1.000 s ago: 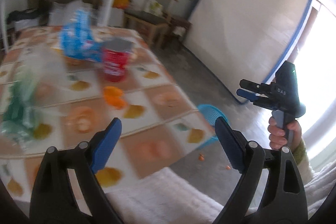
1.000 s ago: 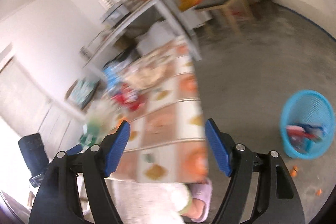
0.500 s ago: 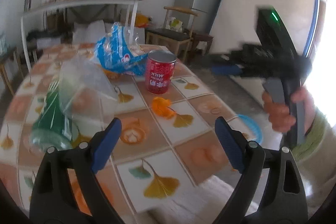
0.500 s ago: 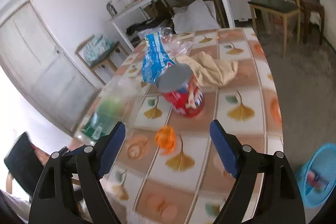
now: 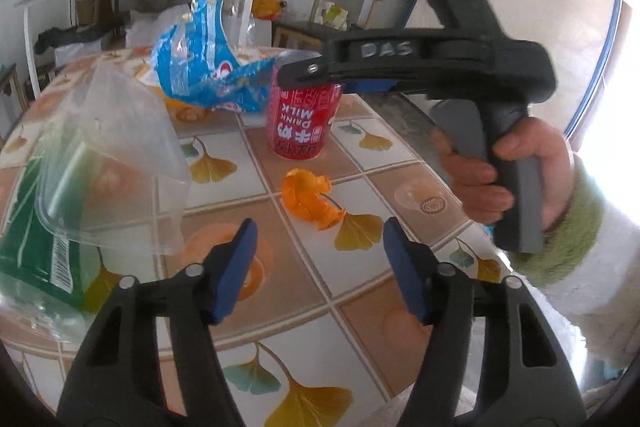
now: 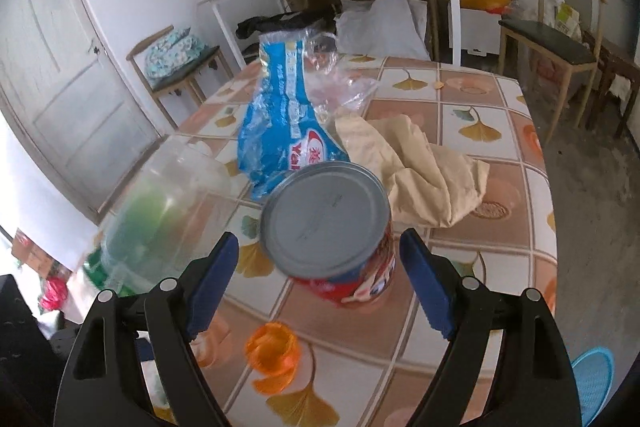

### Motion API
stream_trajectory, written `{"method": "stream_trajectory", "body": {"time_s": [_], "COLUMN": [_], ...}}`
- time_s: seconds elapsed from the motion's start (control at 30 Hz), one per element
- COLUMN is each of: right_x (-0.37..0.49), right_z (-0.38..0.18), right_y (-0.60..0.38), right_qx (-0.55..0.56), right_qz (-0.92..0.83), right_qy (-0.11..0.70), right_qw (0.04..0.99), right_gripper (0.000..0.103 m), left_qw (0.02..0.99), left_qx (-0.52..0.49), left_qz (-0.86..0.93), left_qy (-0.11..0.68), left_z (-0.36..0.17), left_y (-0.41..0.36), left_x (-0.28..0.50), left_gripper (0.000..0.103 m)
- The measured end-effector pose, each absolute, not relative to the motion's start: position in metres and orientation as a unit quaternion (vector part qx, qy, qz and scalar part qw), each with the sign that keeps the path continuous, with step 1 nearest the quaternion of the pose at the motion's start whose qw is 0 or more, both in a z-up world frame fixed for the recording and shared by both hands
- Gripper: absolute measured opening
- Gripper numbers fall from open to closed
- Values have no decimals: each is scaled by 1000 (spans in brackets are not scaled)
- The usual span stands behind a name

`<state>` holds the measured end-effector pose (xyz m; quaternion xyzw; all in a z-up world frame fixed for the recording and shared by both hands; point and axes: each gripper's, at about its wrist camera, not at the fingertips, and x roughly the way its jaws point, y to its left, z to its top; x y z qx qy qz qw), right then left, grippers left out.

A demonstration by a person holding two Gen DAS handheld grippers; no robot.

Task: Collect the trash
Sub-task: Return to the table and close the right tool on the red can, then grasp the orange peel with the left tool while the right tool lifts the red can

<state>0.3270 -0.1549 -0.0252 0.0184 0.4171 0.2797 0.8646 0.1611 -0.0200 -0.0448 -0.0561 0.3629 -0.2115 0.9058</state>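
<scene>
While the bench is littered with rubbish, the step in hand looks like the reach for the red milk can, which stands upright near the bench's middle with its grey lid intact, a blue wrapper just behind it, a clear bottle with a green label to its left and an orange peel in front. The right tool hovers wide open astride the can, pads not touching, so next it should sink and close. The left tool, empty, has just narrowed, pointing at the peel.
</scene>
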Motion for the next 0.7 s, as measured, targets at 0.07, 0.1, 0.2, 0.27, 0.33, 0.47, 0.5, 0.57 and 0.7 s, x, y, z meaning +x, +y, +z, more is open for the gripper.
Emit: {"method": "stream_trajectory", "body": {"time_s": [0.07, 0.1, 0.2, 0.27, 0.33, 0.47, 0.5, 0.57, 0.7], "right_x": [332, 333, 334, 335, 332, 318, 315, 305, 285], "right_z": [-31, -34, -38, -37, -38, -37, -37, -36, -37], "right_y": [-150, -147, -145, -149, -156, -179, -184, -197, -223], "right_qx": [10, -1, -12, -6, -2, 11, 15, 19, 37], "right_qz": [276, 269, 258, 256, 251, 237, 234, 224, 213], "right_qy": [417, 416, 409, 406, 403, 401, 401, 398, 397], "right_qw": [866, 868, 875, 877, 880, 885, 886, 889, 892], "right_gripper": [80, 80, 68, 68, 67, 67, 67, 67, 67], "left_qw": [903, 902, 899, 898, 896, 890, 889, 887, 886], "left_qx": [-62, -62, -64, -60, -56, -65, -69, -71, -58], "left_qz": [-211, -210, -209, -209, -207, -202, -199, -194, -172], "left_qy": [370, 373, 379, 383, 389, 404, 407, 412, 426], "left_z": [-47, -48, -49, -50, -51, -53, -53, -53, -59], "left_y": [-20, -21, -23, -26, -29, -32, -33, -34, -39], "left_x": [166, 168, 175, 179, 184, 192, 194, 197, 206], "left_gripper": [60, 60, 59, 59, 59, 59, 59, 55, 52]}}
